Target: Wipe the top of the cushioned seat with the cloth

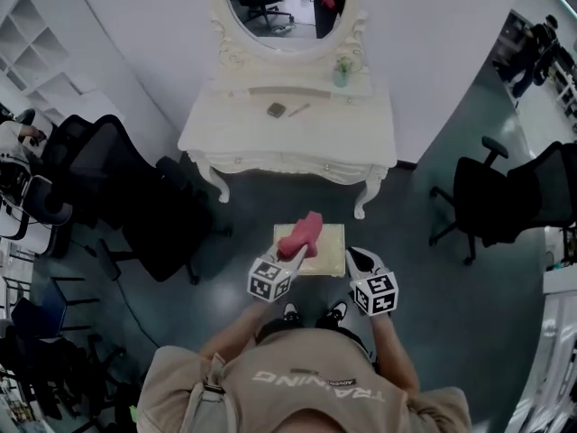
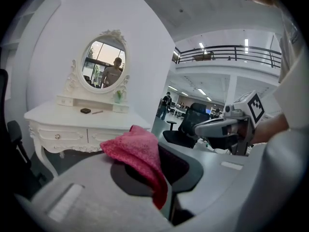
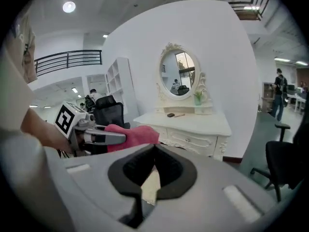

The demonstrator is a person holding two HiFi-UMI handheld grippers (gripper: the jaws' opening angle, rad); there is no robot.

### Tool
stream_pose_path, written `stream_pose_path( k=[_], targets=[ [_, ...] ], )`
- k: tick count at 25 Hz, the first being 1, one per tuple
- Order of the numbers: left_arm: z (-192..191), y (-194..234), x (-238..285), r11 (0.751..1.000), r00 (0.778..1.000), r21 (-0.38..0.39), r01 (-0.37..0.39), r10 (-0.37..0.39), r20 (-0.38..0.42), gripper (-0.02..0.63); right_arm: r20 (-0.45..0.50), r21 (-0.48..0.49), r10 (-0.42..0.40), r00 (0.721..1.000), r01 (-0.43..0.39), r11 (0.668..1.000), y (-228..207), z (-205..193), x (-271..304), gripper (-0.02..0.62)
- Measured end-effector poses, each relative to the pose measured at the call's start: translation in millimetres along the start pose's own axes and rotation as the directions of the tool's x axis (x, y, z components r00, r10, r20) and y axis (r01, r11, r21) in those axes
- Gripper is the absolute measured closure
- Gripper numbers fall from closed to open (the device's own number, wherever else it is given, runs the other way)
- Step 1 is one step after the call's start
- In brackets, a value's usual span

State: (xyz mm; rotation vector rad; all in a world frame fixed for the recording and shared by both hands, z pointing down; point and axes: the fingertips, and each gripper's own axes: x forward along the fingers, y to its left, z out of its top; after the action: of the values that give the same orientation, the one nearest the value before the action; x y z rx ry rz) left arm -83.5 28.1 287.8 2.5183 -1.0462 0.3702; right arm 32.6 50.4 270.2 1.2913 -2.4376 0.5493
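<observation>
1. Left claw (image 1: 300, 253) is clamped on the pink cloth (image 2: 137, 149), held over the cushioned seat (image 1: 332, 253). The cloth is bunched, so it risks wiping only a narrow strip.
2. Right claw (image 3: 152, 170) is pinched together and empty, close beside the cloth, and could snag it mid-stroke.

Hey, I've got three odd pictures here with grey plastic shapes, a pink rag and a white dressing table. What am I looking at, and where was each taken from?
No robot here: a person holds a two-jaw gripper in each hand. The top-down picture comes from a camera on the person's head; the other two come from cameras riding on the grippers, looking along their jaws. The left gripper is shut on a pink cloth, over the cream cushioned seat. The right gripper is shut and empty. Beyond stands a white dressing table with an oval mirror.
</observation>
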Motion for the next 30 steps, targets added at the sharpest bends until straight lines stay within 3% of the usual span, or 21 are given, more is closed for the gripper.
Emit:
stream_pose_path(
  k=[8,15,23,30],
  targets=[
    [68,2,-35,0.999,0.995,0.039,-0.019,0.015,0.102,0.568,0.103,-0.037,0.018,0.994,-0.014,0.999,22,63,-17,0.594],
    [121,5,-61,0.994,0.985,0.095,-0.056,0.039,0.168,0.568,0.226,-0.076,0.064,0.972,-0.048,0.996,40,134,-36,0.594],
    [189,2,-87,0.986,0.944,0.129,-0.108,0.061,0.325,0.568,0.292,-0.143,0.045,0.955,-0.003,0.990,36,182,-55,0.594],
    [218,-12,-105,0.974,0.923,0.183,-0.133,0.055,0.381,0.568,0.359,-0.191,0.038,0.932,0.033,0.981,43,216,-77,0.594]
  ],
)
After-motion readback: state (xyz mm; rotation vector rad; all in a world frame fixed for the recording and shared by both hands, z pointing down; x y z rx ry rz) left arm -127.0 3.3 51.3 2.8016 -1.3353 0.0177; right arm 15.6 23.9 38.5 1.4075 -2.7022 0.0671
